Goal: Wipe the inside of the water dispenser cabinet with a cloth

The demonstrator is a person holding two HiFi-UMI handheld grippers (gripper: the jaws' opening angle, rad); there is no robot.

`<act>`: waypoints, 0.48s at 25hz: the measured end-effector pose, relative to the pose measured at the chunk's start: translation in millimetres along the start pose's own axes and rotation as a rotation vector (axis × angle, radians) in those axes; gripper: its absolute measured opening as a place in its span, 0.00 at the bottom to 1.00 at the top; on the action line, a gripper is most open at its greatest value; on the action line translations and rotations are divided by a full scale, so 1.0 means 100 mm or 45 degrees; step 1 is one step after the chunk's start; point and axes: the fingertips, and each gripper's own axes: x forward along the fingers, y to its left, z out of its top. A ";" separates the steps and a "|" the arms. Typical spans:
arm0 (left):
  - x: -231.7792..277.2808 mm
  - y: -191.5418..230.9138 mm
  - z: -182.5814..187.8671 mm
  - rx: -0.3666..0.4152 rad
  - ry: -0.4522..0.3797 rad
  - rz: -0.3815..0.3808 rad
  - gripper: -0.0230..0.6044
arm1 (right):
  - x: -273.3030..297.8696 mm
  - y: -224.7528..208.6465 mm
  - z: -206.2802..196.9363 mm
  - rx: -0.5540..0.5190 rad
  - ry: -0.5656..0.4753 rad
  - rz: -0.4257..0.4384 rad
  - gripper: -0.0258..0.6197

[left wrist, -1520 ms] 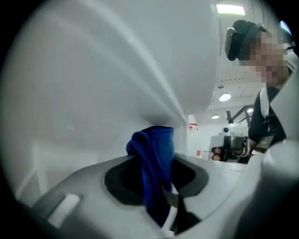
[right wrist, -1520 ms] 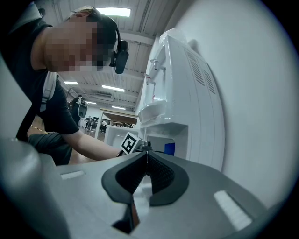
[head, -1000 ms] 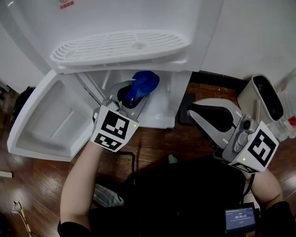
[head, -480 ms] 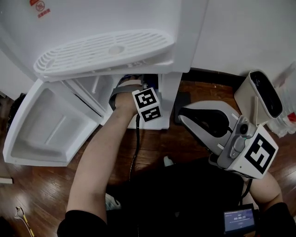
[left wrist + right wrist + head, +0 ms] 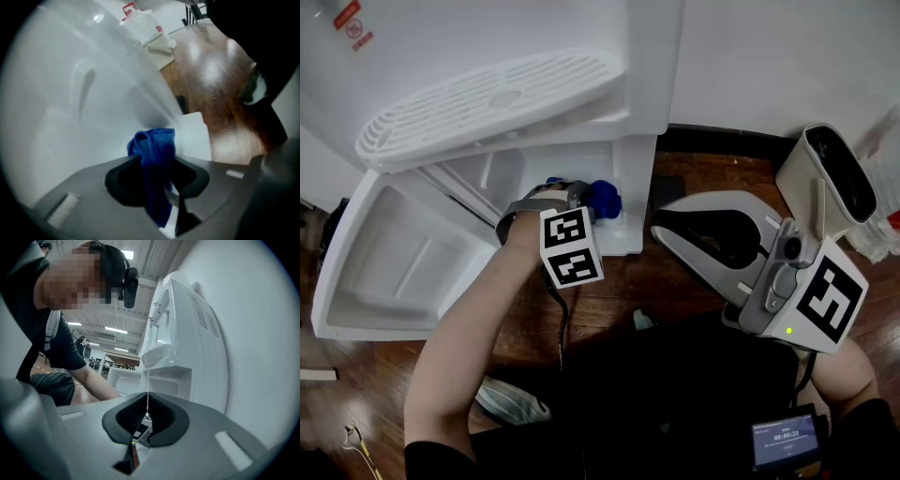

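Observation:
The white water dispenser (image 5: 487, 37) stands with its lower cabinet (image 5: 572, 173) open and the cabinet door (image 5: 389, 258) swung out to the left. My left gripper (image 5: 581, 195) reaches steeply down into the cabinet, shut on a blue cloth (image 5: 604, 200). In the left gripper view the blue cloth (image 5: 153, 152) bunches up between the closed jaws of the left gripper (image 5: 155, 161), close against the white inner wall (image 5: 70, 117). My right gripper (image 5: 661, 223) hovers level over the floor to the right, shut and empty. The right gripper (image 5: 147, 401) faces the dispenser (image 5: 178, 333) from the side.
The ribbed drip tray (image 5: 487, 98) overhangs the cabinet opening. A white device (image 5: 830, 192) and a plastic bottle (image 5: 886, 234) stand at the right wall. A dark flat object (image 5: 664, 195) lies on the wood floor (image 5: 609, 281) beside the dispenser. A small screen (image 5: 786, 441) sits by my right arm.
My left gripper has sunk deeper into the cabinet with the cloth and rolled at the wrist, so its marker cube faces another way. The right gripper has stayed put.

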 end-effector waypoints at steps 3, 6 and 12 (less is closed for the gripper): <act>-0.21 -0.29 0.04 0.066 -0.039 -0.155 0.26 | 0.02 0.04 0.01 -0.021 0.011 0.014 0.06; -0.37 -0.08 0.00 0.060 -0.055 -0.125 0.26 | 0.03 0.05 0.03 -0.030 0.016 0.018 0.06; 0.02 0.92 -0.56 0.215 0.271 0.358 0.26 | 0.01 0.02 0.01 -0.008 0.000 -0.001 0.05</act>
